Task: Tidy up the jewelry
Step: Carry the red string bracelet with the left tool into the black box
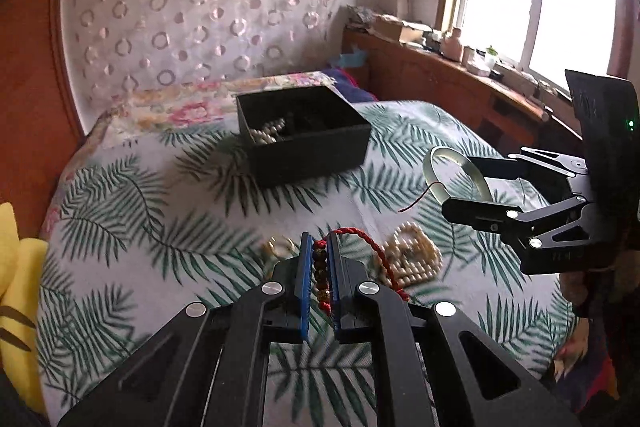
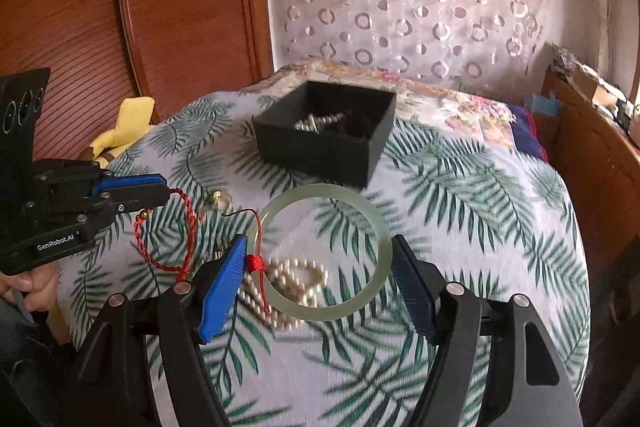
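My left gripper (image 1: 319,247) is shut on a red cord bracelet with dark beads (image 1: 322,269); it also shows in the right wrist view (image 2: 170,243), hanging from the left gripper (image 2: 162,193). My right gripper (image 2: 320,255) is shut on a pale green jade bangle (image 2: 360,211) across its width, held above the bed; the bangle also shows in the left wrist view (image 1: 476,173). A black box (image 1: 304,135) with pearl beads inside sits farther back on the bed (image 2: 326,133). A pearl necklace (image 1: 408,259) and a small gold ring (image 2: 221,201) lie on the sheet.
The bed has a leaf-print sheet (image 1: 160,227) and a floral pillow (image 1: 192,107). A wooden headboard (image 2: 180,7) stands behind. A yellow plush toy (image 2: 120,131) lies at the left bed edge. A cluttered wooden window ledge (image 1: 460,55) runs along the right.
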Tool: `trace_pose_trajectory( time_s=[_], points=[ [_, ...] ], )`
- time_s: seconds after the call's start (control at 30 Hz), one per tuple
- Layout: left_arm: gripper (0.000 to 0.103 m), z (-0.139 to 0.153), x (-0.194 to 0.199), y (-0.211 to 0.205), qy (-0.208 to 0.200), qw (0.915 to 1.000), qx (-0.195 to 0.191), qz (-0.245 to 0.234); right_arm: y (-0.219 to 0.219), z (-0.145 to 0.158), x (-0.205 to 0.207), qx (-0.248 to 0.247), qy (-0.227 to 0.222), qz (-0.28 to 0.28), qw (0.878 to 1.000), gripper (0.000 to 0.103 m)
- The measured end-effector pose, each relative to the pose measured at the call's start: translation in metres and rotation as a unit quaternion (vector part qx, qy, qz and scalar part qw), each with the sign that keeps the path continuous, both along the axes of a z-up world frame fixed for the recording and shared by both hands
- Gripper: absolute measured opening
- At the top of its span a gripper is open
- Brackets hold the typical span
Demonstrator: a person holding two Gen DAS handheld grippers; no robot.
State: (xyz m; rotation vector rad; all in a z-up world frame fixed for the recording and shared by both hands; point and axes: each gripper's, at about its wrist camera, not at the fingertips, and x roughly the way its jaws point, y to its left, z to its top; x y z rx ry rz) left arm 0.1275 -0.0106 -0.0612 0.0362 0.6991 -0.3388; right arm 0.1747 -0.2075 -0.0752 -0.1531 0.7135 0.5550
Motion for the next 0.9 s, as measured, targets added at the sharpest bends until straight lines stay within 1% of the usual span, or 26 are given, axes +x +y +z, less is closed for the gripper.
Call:
trace_pose_trajectory(
  time_s=[0.23, 0.63, 0.9],
  points=[
    [0.006, 0.008, 0.020, 0.010, -0.012, 0.9999, -0.004, 0.009, 0.013, 0.011, 0.030, 0.005, -0.011, 0.012, 1.000, 0.074],
    [0.006, 0.032, 0.096, 0.014, -0.027, 0.9992, -0.018, 0.024, 0.022, 0.016, 0.086, 0.017, -0.017, 0.025, 0.999, 0.074],
    [0.007, 0.027, 0.141, 0.004, -0.014, 0.9995, -0.016, 0.024, 0.014, 0.017, 0.112, 0.018, -0.010, 0.027, 0.999, 0.074]
  ],
)
